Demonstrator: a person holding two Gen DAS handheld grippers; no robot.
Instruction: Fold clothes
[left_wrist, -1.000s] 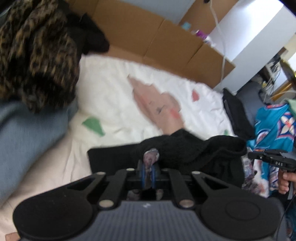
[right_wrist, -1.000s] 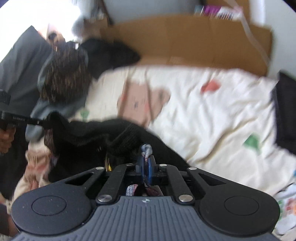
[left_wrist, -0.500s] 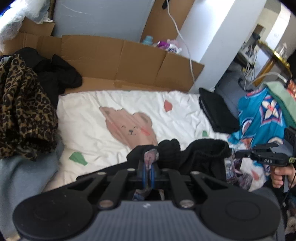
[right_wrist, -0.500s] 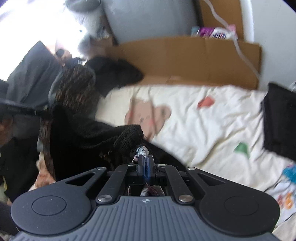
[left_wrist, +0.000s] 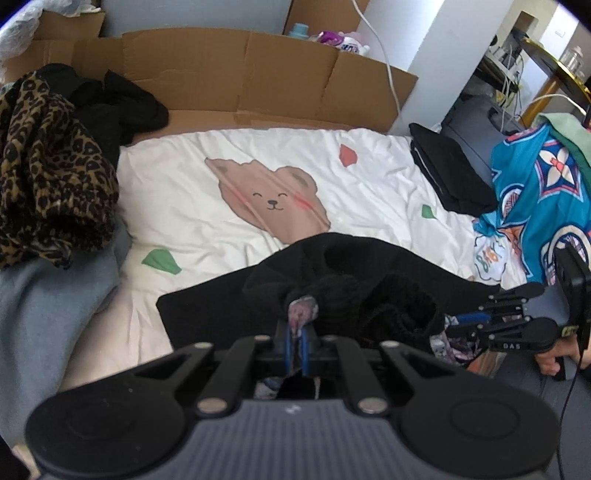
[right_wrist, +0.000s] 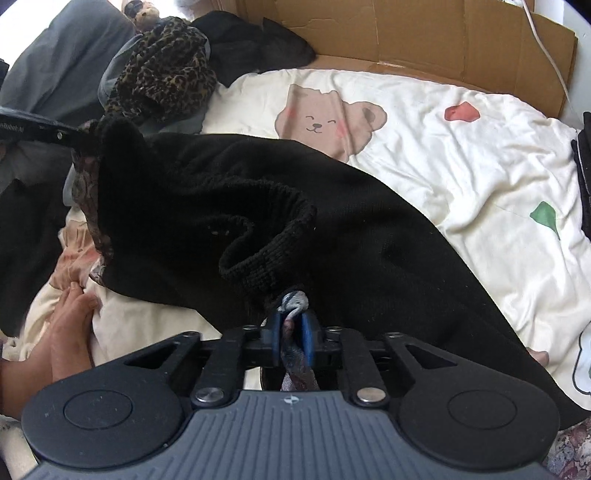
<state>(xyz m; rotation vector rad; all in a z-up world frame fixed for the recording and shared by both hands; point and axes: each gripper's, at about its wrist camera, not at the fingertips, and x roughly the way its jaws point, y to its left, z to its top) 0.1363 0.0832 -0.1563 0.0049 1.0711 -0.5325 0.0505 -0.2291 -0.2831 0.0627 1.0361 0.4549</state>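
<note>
Gripping from both ends, the two grippers hold a black knit garment (right_wrist: 332, 229) stretched low over a white bedsheet (left_wrist: 229, 177) printed with a smiling bear (left_wrist: 273, 201). The left gripper (left_wrist: 295, 334) has its blue pads clenched on a bunch of patterned fabric at the garment's edge, and the dark knit piles up just beyond its tips, with a flat black panel lying on the sheet to the near left. The right gripper (right_wrist: 293, 334) is likewise clamped on a twist of patterned lining where the ribbed hem curls into a loop just ahead of it; from there the black cloth spreads across the sheet and rises toward the other gripper at the far left of that view. In the left wrist view the right gripper appears at the right edge, its fingers closed on the cloth. A leopard-print garment (left_wrist: 48, 173) is heaped on the left side of the bed over grey fabric (left_wrist: 44, 306), a folded black item (left_wrist: 450, 173) sits at the sheet's right edge, and a bright blue patterned cloth (left_wrist: 539, 206) hangs beside it. Flattened cardboard (left_wrist: 229, 70) stands along the back of the bed.
</note>
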